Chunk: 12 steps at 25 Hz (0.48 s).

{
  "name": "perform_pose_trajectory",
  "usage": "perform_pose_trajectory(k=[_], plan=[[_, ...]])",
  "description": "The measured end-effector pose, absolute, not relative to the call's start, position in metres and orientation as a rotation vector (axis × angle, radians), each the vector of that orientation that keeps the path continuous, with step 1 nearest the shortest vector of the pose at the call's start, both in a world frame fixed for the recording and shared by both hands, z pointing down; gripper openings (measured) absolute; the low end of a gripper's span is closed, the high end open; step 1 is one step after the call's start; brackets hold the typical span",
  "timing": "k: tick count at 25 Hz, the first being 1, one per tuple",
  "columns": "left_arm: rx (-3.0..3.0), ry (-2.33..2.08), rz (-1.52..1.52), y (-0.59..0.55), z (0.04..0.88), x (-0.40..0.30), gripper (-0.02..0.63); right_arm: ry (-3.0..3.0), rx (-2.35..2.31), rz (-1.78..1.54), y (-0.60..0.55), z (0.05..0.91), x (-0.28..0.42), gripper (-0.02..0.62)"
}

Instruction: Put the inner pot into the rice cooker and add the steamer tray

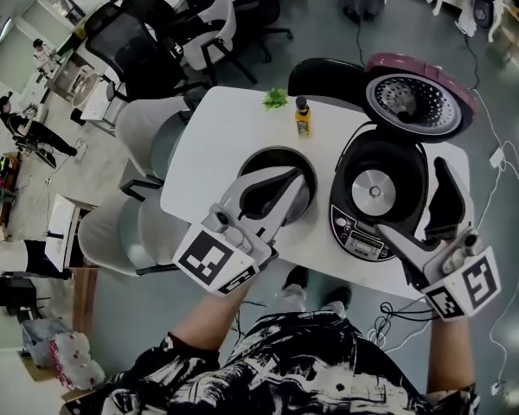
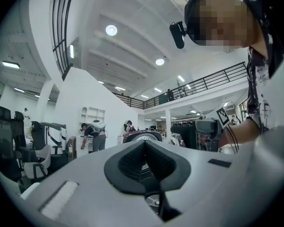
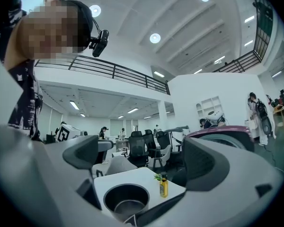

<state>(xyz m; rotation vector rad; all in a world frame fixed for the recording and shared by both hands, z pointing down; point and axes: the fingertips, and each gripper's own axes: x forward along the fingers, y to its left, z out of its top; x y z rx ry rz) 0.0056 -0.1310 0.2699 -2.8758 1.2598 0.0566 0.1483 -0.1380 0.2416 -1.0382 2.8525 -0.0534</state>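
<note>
The dark inner pot (image 1: 287, 158) stands on the white table (image 1: 216, 128), left of the open rice cooker (image 1: 350, 232); the cooker's chamber shows only its bare heating plate (image 1: 374, 190). The purple lid (image 1: 415, 102) is tipped back. My left gripper (image 1: 290, 180) is shut with nothing in it, its tips over the pot's mouth. The right gripper (image 1: 419, 223) is open at the cooker's right front side. Between its fingers (image 3: 204, 164) the right gripper view shows the pot (image 3: 127, 200). No steamer tray is in sight.
A small yellow bottle (image 1: 303, 118) and a green plant (image 1: 275, 98) stand at the table's far edge behind the pot. Office chairs (image 1: 199, 33) ring the table's far side. A cable (image 1: 502, 145) runs along the floor at the right.
</note>
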Motion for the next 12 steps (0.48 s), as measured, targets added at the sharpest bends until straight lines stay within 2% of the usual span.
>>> perform_pose_trajectory(k=[7,12], plan=[[-2.800,1.430,0.077,-0.118,0.273,-0.057,0.005,2.946,-0.878,-0.167,-0.171,0.270,0.058,0.549],[-2.752,1.545,0.087,-0.107,0.280,-0.106,0.005,3.043,-0.844,-0.310,-0.204,0.327,-0.005,0.549]])
